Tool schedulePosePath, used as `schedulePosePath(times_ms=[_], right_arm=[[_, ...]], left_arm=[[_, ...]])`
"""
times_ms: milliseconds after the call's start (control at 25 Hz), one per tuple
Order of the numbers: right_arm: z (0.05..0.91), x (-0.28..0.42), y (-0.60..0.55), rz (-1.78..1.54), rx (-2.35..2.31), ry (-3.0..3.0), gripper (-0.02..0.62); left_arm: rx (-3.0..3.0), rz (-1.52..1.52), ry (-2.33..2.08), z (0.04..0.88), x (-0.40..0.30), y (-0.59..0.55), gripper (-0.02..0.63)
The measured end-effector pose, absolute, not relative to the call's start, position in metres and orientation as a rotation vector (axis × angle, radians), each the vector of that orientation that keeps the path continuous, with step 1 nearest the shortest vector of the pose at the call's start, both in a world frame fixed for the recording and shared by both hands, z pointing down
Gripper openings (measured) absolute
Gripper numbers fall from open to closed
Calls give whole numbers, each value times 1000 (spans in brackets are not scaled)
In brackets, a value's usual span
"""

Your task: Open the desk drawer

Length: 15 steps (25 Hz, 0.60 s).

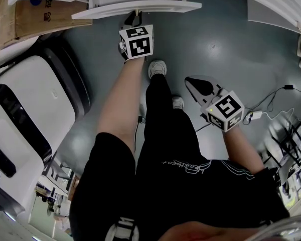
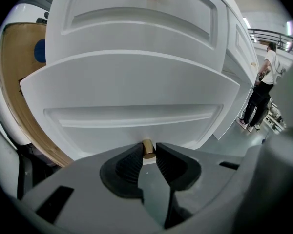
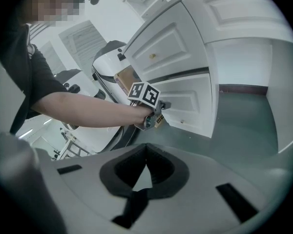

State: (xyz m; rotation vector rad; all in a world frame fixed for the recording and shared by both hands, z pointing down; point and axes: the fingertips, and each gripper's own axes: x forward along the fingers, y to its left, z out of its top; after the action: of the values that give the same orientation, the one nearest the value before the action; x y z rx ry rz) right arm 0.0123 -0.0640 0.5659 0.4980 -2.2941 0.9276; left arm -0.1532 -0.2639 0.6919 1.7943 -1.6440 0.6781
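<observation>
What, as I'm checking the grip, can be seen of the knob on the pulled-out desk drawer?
The knob is a small, round, brass-coloured stub, metal by its look, standing out from the white drawer front. The left gripper holds it: the dark ribbed fingers press on either side of it. Only its outer end shows between them. The drawer it belongs to stands partly pulled out.

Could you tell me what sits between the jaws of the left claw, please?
The small brass knob of the white drawer, gripped by the left claw; the left gripper view shows it.
</observation>
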Motion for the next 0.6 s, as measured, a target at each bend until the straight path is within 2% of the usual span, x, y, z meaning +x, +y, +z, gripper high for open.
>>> schedulePosePath(times_ms=[600], right_arm=[[554, 14, -39, 893, 497, -2306, 5]], left_arm=[[1775, 695, -1619, 693, -145, -211, 87]])
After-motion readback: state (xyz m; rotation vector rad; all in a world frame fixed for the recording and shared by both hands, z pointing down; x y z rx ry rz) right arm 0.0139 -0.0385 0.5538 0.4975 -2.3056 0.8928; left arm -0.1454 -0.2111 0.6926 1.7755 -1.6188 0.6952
